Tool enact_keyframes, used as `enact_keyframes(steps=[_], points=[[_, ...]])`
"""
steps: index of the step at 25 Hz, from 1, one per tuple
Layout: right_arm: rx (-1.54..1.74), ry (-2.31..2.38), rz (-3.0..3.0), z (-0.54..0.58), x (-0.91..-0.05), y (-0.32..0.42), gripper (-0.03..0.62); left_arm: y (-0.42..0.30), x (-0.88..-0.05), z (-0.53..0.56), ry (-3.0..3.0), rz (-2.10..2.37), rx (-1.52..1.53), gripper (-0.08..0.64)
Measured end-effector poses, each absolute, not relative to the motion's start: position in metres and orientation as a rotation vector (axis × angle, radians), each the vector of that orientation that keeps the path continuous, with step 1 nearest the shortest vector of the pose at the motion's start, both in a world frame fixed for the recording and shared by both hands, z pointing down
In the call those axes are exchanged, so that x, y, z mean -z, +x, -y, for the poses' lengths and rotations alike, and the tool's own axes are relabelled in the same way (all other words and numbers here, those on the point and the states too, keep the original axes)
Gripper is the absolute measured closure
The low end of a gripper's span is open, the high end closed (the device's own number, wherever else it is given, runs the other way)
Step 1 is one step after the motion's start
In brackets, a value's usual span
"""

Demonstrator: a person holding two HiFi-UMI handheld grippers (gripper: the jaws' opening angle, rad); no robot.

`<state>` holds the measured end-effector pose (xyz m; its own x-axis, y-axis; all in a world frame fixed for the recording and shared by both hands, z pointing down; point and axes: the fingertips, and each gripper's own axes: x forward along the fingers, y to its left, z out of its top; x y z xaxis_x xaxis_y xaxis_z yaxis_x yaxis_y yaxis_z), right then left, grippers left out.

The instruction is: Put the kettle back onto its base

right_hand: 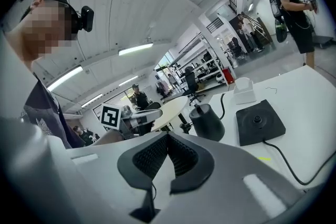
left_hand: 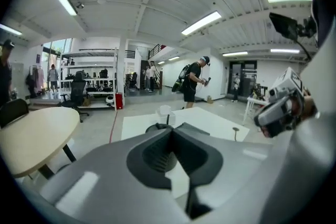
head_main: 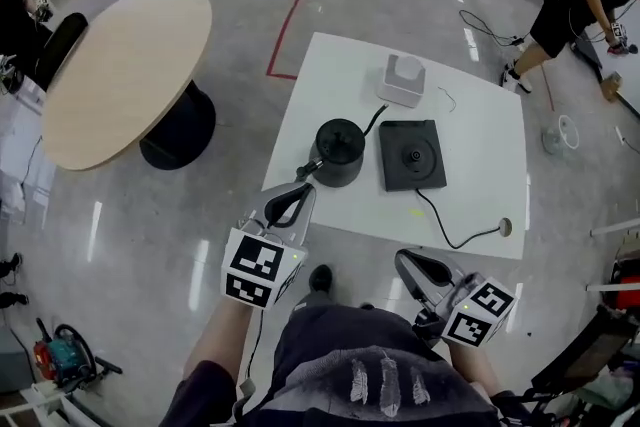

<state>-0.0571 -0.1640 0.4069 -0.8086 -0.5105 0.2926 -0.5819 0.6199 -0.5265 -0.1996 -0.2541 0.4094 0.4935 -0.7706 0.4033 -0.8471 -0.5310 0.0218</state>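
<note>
Empty and clenched: left tongs [head_main: 298, 190], right tongs [head_main: 406, 261]. The kettle [head_main: 338, 151] (rigid, likely weighty, slick-sided) stands beside base [head_main: 411, 155]; grip its handle [head_main: 308, 171].

A white box [head_main: 404, 80] sat by the counter's [head_main: 480, 145] far edge; a round wooden table [head_main: 120, 65] stood off its left edge, a person [head_main: 575, 0] beyond its right.
</note>
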Motion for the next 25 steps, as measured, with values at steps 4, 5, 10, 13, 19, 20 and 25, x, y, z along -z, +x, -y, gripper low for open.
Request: enact_keyframes(steps=[4, 5, 10, 13, 19, 20, 25], points=[[-0.936, 0.932, 2.719, 0.172, -0.404, -0.069, 0.591, -0.211, -0.419, 0.271, 2.524, 1.359, -0.645, 0.557], [-0.939, 0.939, 2.716, 0.175, -0.403, -0.069, 0.591, -0.212, -0.42, 0.273, 2.526, 1.353, -0.672, 0.557], [-0.95, 0.919, 2.726, 0.189, -0.403, -0.075, 0.591, -0.211, -0.434, 0.286, 2.526, 1.278, -0.86, 0.5], [-0.95, 0.88, 2.746, 0.202, -0.406, -0.072, 0.591, -0.208, -0.447, 0.293, 2.509, 1.263, -0.983, 0.418], [-0.968, 0.818, 2.771, 0.232, -0.407, -0.053, 0.591, -0.202, -0.487, 0.315, 2.406, 1.191, -1.227, 0.305], [-0.974, 0.804, 2.775, 0.236, -0.407, -0.051, 0.591, -0.202, -0.495, 0.32, 2.386, 1.181, -1.284, 0.304], [-1.022, 0.772, 2.775, 0.248, -0.413, -0.039, 0.591, -0.199, -0.535, 0.331, 2.293, 1.046, -1.534, 0.307]])
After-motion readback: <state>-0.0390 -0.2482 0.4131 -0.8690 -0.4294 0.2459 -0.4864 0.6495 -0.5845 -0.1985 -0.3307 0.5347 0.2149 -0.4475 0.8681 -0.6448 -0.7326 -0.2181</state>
